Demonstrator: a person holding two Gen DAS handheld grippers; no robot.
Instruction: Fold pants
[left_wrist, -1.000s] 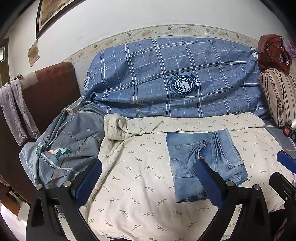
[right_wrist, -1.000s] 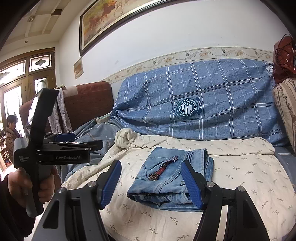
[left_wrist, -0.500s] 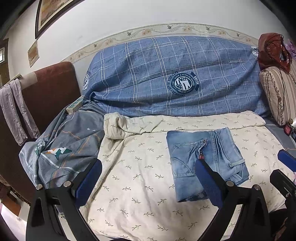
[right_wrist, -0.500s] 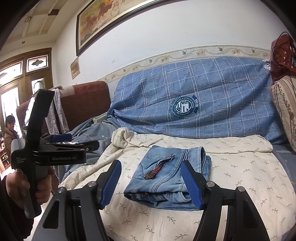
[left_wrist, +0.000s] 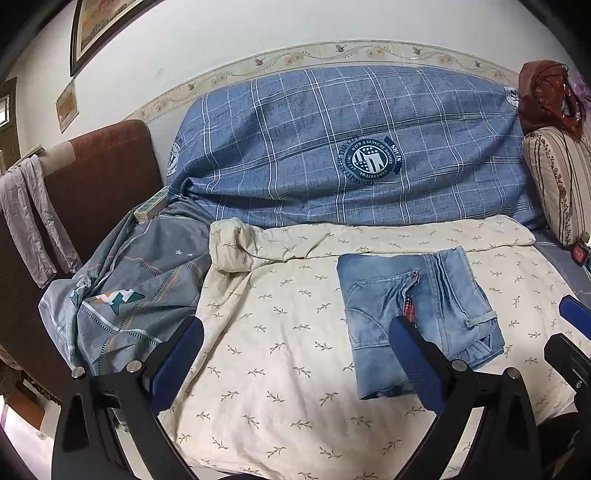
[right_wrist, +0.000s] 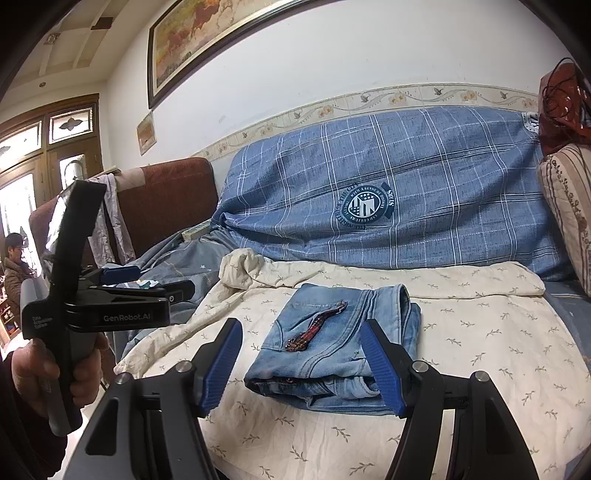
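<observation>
white wall (right_wrist: 332, 55) behind, with a floral border strip and a framed painting (right_wrist: 207, 40) hung high at the left. sofa-bed surface covered by a cream sheet (left_wrist: 280, 354) printed with small leaf sprigs, its far edge bunched into a roll. blue plaid cover (left_wrist: 351, 147) with a round crest draped over the backrest. grey patterned blanket (left_wrist: 125, 291) heaped at the left end, against a brown upholstered armrest (left_wrist: 107, 177) on which a pale lilac cloth (left_wrist: 33, 218) hangs. striped cushion (left_wrist: 557, 181) at the right end, a reddish-brown bag (left_wrist: 546, 96) resting on top of it. pants (right_wrist: 332, 343): light blue denim, folded into a compact, roughly rectangular bundle, lying flat on the cream sheet right of centre, a dark red patterned strip showing on the upper face. left gripper (left_wrist: 295, 362): blue-padded fingers spread wide apart, nothing between them, hovering over the near part of the sheet with its right finger in front of the bundle's near edge; a hand (right_wrist: 55, 373) grips its handle in the right wrist view. right gripper (right_wrist: 303, 365): fingers apart, framing the near end of the folded pants without pressing on them. person (right_wrist: 14, 266) visible at the far left near a wooden door.
</observation>
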